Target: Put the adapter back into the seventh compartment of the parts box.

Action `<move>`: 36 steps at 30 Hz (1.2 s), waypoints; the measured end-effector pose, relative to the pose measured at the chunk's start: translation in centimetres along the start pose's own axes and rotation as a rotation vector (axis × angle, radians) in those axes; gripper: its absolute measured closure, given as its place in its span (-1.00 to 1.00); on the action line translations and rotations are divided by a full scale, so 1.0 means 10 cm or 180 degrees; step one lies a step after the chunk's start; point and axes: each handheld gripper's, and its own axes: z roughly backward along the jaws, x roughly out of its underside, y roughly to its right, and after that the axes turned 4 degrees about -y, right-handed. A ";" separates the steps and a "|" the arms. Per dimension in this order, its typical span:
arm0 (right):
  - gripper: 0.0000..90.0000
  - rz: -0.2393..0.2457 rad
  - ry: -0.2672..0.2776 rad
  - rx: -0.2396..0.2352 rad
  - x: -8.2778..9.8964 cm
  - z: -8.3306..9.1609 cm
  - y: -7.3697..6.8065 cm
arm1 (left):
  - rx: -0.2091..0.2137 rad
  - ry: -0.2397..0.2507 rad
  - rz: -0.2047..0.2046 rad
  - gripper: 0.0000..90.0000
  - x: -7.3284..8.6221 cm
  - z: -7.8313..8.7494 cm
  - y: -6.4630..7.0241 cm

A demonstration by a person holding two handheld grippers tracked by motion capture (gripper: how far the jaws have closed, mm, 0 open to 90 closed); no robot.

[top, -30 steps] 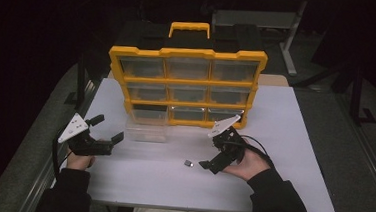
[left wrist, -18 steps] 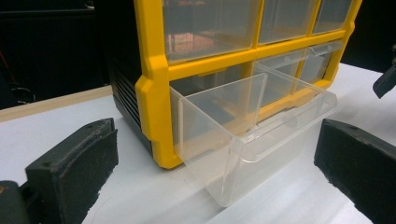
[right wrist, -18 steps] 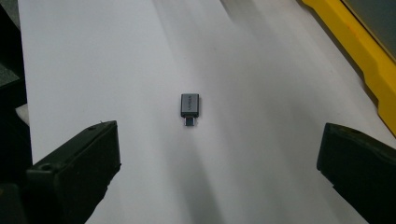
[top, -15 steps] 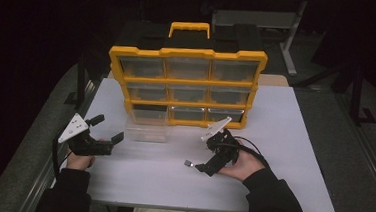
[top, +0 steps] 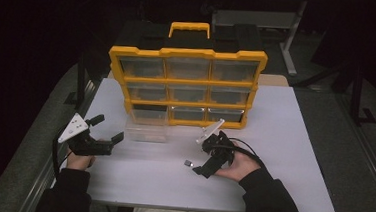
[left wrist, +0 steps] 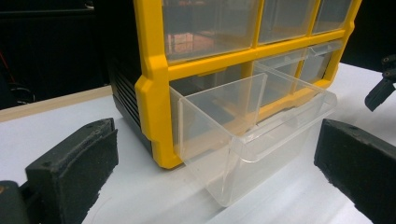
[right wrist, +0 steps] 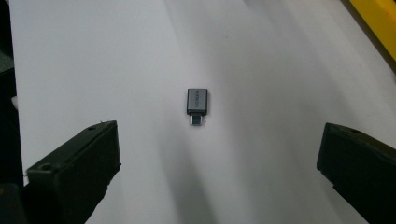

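A small grey USB adapter (top: 188, 163) lies flat on the white table (top: 282, 157). My right gripper (top: 201, 157) is just to its right, open, jaws aimed at it. In the right gripper view the adapter (right wrist: 197, 103) sits ahead of the gripper (right wrist: 217, 168), between the wide-apart pads and untouched. A yellow organizer (top: 189, 52) with clear drawers stands at the back. Its bottom-left clear drawer (top: 147, 128) is pulled out and looks empty. My left gripper (top: 109, 128) is open, left of that drawer. In the left gripper view the drawer (left wrist: 252, 126) is straight ahead of the gripper (left wrist: 217, 170).
The organizer (left wrist: 149, 79) has a black body and a yellow handle (top: 190, 28) on top. The other gripper's jaw (left wrist: 380, 88) shows at the right edge of the left gripper view. Dark floor and a stand leg (top: 290, 48) lie beyond the table.
My right gripper has shifted a little left toward the adapter. The adapter, the drawer and my left gripper have stayed put.
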 end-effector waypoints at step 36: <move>-0.66 0.0145 -0.0131 -0.0231 -0.17 -0.26 0.00 | 0.0007 -0.0019 -0.0018 -1.00 0.00 -0.01 0.00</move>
